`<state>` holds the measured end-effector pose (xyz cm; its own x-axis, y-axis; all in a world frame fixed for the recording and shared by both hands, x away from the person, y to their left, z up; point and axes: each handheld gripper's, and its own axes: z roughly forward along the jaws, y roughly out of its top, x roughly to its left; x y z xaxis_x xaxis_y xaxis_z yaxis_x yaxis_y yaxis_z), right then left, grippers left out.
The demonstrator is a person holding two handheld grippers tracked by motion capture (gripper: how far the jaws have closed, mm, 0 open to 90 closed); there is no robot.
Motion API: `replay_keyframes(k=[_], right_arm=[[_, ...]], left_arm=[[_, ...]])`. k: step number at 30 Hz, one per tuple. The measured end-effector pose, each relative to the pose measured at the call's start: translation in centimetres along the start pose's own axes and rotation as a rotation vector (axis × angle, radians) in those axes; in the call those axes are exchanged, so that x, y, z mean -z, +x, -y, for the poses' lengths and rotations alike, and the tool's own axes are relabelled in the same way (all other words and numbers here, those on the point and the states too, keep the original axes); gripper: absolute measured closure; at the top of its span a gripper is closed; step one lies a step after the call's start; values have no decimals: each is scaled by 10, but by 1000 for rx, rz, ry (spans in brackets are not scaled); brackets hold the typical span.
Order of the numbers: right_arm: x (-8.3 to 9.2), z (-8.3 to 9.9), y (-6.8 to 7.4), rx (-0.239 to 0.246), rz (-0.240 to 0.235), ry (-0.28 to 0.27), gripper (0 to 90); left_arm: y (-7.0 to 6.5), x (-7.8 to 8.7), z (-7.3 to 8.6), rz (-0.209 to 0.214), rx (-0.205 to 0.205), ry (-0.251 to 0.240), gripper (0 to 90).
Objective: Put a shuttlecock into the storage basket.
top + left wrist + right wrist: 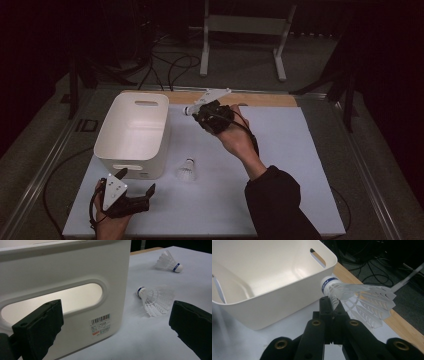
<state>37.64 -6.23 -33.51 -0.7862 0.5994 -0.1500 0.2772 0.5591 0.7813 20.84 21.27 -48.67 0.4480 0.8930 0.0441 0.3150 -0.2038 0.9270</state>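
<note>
A shuttlecock point(352, 296) is held in the right gripper point(332, 305), whose fingers are clamped tight on the plastic skirt just behind the cork, above the far right corner of the white bin point(131, 134). In the right gripper view the cork is seen at the bin's rim rather than clearly over the hollow.

The main risk is judged to be a release made too early: with the cork so close to the rim, the shuttlecock could strike the edge and bounce back onto the table point(280, 165). The thin skirt may also be bent by so narrow a pinch, or it could catch on a finger at release and be flicked aside.

The left gripper point(134, 185) is held low at the bin's near wall with its fingers spread wide and nothing between them. The bin could be nudged if that gripper is pushed forward.

Counted: one bin, apparently empty, and two grippers. One shuttlecock is in the right gripper. The left gripper view shows two, a shuttlecock lying beside the bin point(156, 301) and another farther back point(169, 262).
</note>
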Motion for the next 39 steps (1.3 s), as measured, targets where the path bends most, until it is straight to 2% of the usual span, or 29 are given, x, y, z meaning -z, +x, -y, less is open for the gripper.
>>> replay_keyframes(k=[14,39], right_arm=[[-1,-9,1,1,-11,-13,898],[-4,-32,7,32,-13,-36,898]], left_arm=[[0,0,0,-1,-2,-1,0],[1,2,0,2,10,-13,0]])
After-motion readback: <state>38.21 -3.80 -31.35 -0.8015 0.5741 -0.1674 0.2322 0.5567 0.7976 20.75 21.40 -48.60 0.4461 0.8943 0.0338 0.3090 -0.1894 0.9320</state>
